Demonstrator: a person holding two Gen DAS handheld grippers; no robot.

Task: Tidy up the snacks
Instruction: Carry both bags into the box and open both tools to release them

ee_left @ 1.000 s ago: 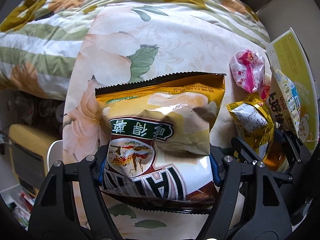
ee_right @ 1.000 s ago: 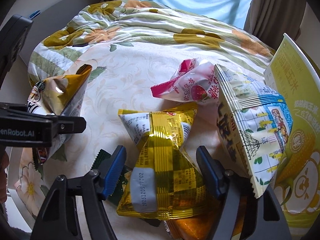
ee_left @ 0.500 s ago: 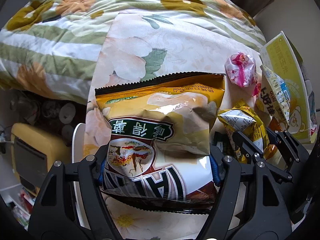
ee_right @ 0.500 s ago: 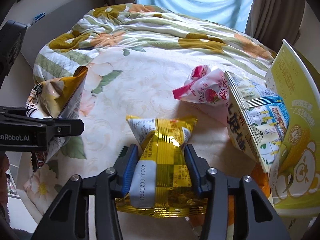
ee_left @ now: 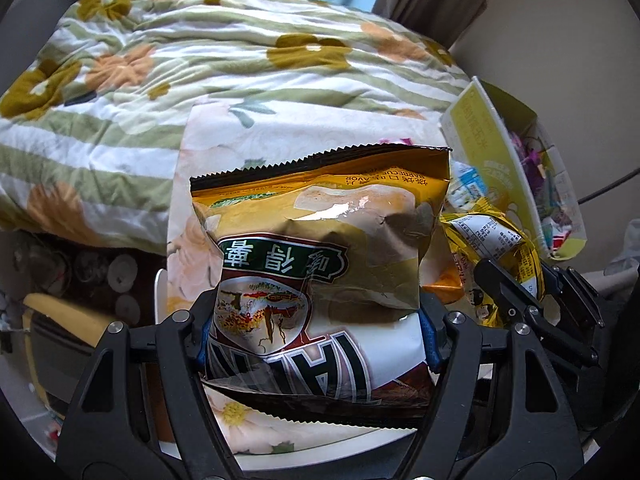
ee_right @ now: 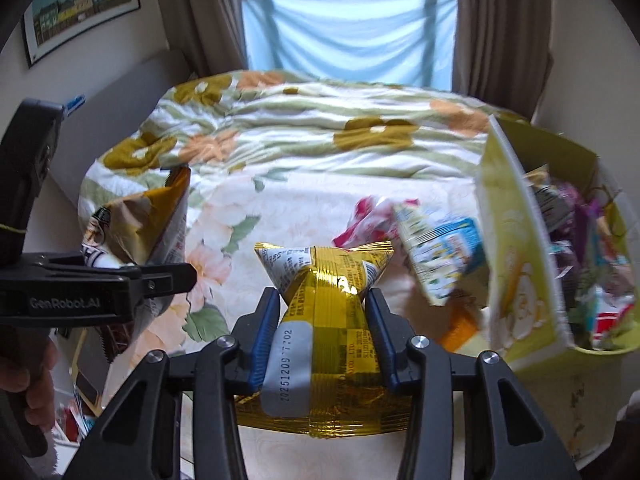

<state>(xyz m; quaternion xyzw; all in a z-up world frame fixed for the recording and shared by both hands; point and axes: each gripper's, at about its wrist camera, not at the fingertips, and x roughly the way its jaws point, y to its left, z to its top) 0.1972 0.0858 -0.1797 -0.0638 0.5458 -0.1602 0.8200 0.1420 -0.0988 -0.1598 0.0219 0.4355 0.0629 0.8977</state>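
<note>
Step in hand: carry phase. Large chip bag (ee_left: 320, 280) clamped in left gripper (ee_left: 318, 344); small gold packet (ee_right: 324, 332) pinched in right gripper (ee_right: 322, 344), jaws just closed on it. Both held above floral table (ee_right: 304, 196). Next, judged: transfer into yellow-green box (ee_right: 520, 264) at right, release over open top.

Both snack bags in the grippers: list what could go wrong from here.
1. The right gripper pinches the slick gold foil packet across its narrow middle; it could slide out.
2. The left gripper holds the puffy chip bag near one end; squeezing may crush chips.
3. The yellow box already looks full, with a blue-white packet leaning on it; additions might spill.
</note>
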